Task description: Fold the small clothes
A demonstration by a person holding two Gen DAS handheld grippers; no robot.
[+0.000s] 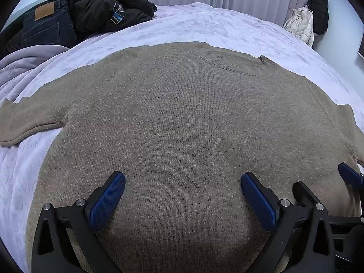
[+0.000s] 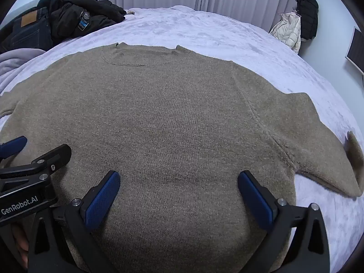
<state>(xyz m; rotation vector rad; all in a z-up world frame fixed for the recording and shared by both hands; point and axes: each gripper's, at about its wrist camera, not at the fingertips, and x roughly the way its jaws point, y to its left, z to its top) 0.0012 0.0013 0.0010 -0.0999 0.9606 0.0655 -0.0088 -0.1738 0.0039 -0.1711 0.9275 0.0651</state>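
A tan knit sweater [image 1: 182,118] lies flat and spread out on the bed, collar at the far side, and it also shows in the right wrist view [image 2: 163,118]. Its left sleeve [image 1: 25,122] sticks out to the left and its right sleeve [image 2: 327,159] to the right. My left gripper [image 1: 183,177] is open and empty, hovering over the sweater's lower left part. My right gripper [image 2: 178,176] is open and empty over the lower right part. The two grippers are side by side; the right one [image 1: 327,182] shows at the left view's edge, and the left one [image 2: 43,145] at the right view's edge.
The bed has a pale lilac fluffy cover [image 1: 204,22]. Dark jeans [image 1: 45,27] and a black jacket [image 1: 102,9] lie piled at the far left, with a grey blanket [image 1: 25,63] beside them. Coats [image 2: 295,22] hang on the far right wall. Curtains are behind.
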